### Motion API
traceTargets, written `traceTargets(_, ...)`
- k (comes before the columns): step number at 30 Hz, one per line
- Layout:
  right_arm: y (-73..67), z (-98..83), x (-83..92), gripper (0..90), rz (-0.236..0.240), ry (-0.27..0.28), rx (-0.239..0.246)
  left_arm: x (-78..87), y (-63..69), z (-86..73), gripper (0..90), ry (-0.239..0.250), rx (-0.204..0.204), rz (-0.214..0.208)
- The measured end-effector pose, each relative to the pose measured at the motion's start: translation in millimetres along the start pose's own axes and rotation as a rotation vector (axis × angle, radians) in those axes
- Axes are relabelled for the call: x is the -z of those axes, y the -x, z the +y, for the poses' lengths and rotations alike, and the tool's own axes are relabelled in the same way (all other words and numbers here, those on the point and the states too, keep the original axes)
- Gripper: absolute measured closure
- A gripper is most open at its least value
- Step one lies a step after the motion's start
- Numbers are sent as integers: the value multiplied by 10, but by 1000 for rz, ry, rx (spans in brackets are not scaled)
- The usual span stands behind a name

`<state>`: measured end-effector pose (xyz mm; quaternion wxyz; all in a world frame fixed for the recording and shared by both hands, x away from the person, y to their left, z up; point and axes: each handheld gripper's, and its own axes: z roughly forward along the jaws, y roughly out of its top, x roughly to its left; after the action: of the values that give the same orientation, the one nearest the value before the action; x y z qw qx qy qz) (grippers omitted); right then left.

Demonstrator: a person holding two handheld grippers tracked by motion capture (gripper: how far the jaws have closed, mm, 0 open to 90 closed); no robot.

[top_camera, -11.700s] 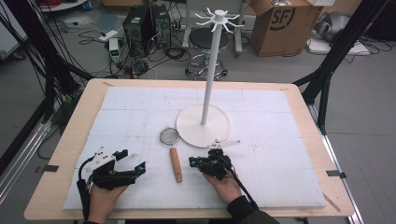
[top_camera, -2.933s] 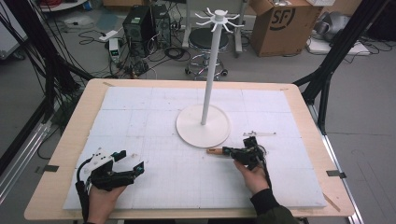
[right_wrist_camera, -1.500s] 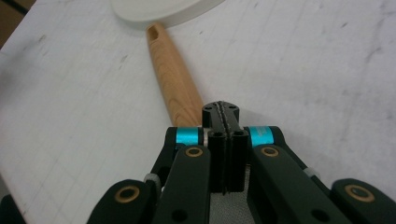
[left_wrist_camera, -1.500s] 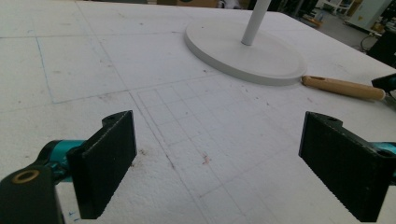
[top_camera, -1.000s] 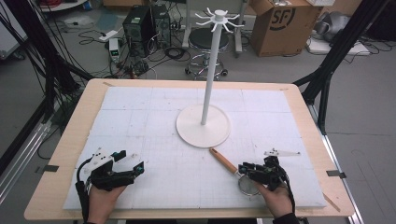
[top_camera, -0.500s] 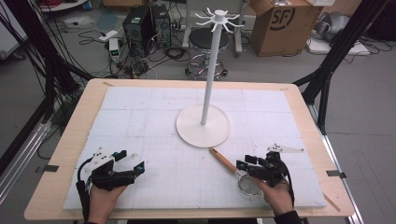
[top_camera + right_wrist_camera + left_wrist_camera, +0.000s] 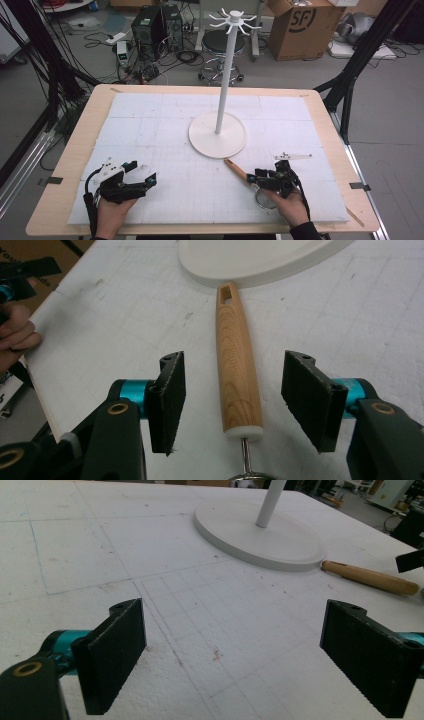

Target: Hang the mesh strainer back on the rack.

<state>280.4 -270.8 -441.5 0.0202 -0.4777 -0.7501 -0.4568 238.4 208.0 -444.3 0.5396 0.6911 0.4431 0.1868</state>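
Watching: a person at a foam-covered table point(image 7: 150, 115), a gripper in each hand
Right gripper point(image 7: 232, 400): jaws apart, straddling the wooden handle point(image 7: 234, 365) of a small strainer point(image 7: 250, 181); neither pad touches the wood
Strainer position: flat on the foam, front right of the table; handle tip with its hanging hole just beside the rim of the white stand base point(image 7: 217, 135); mesh end under the right hand point(image 7: 290, 202)
Left gripper point(image 7: 230, 650): jaws wide apart over bare foam at the front left, gripping nothing, well apart from the strainer
Step in hand, as I judge it: letting go of the handle, or about to take it up again; I cannot tell which
Doing it well: keep the pads square to the handle and centred on the wood; if lifting away, rise straight so a pad does not nudge the tip against the base
Change since 11.7 s ago: strainer lay left of the stand then, now right of it; right hand has followed; left hand has stayed put
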Motion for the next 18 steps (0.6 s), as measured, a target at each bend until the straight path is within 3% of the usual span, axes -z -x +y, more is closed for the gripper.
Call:
traceTargets(4,-5,12,-20,484,-7,-25,-8,5,2,0,117,3,4,-2)
traceTargets(12,-100,55,-88,525,-39,-102,49,9,-2,2,117,2,-1,0)
traceTargets(18,-101,83,-161,547,-36,-151,40,11,-7,0,117,3,1,1)
